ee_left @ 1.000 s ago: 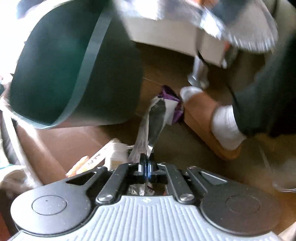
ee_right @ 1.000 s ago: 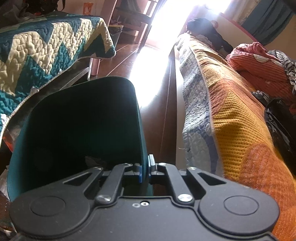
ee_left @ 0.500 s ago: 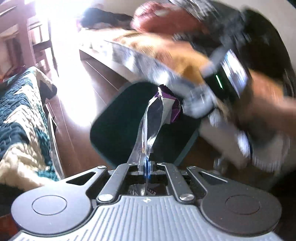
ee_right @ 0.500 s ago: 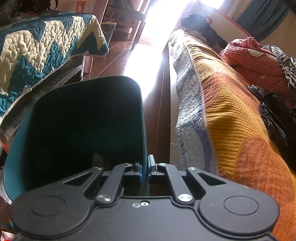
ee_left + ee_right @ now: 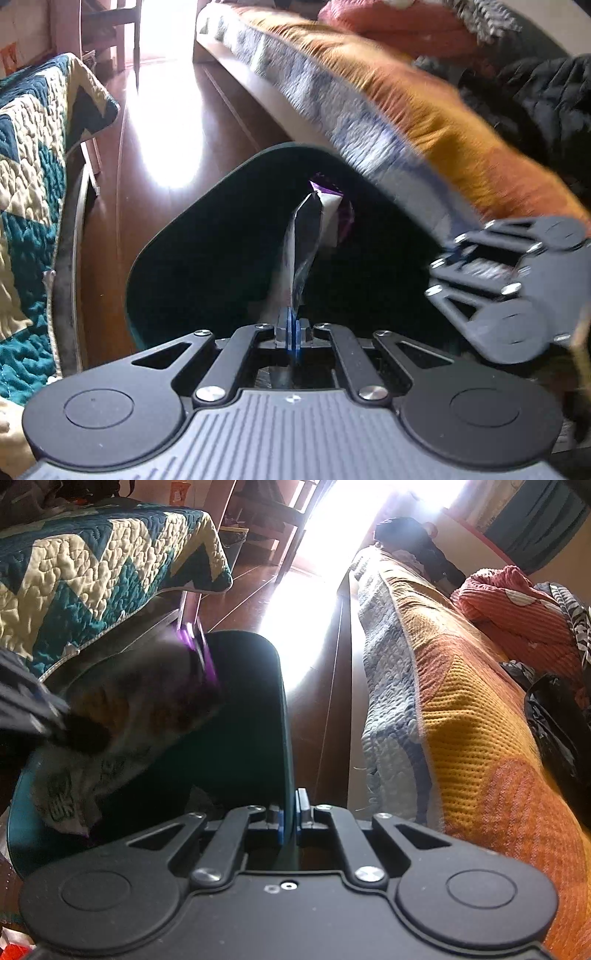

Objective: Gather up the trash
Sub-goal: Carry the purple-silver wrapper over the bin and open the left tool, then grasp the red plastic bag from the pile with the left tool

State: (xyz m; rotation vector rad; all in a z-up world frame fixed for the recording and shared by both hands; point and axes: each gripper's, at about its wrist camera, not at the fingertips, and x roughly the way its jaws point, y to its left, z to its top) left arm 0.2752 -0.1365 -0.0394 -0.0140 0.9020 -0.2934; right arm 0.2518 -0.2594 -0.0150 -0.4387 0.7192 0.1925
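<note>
The left tool [image 5: 293, 325] pinches a crinkled, silvery wrapper [image 5: 308, 236] with a purple end, its shiny film standing up over the mouth of the dark green bin [image 5: 255, 716]. The right tool [image 5: 290, 818] is clamped on that bin's thin, smooth plastic rim. A quilted orange blanket [image 5: 461, 720] drapes the bed beside it.

We find the bin's [image 5: 207, 251] mouth open ahead, bare floor [image 5: 162, 155] left of it; the bed's [image 5: 369, 122] edge overhangs its right rim.
</note>
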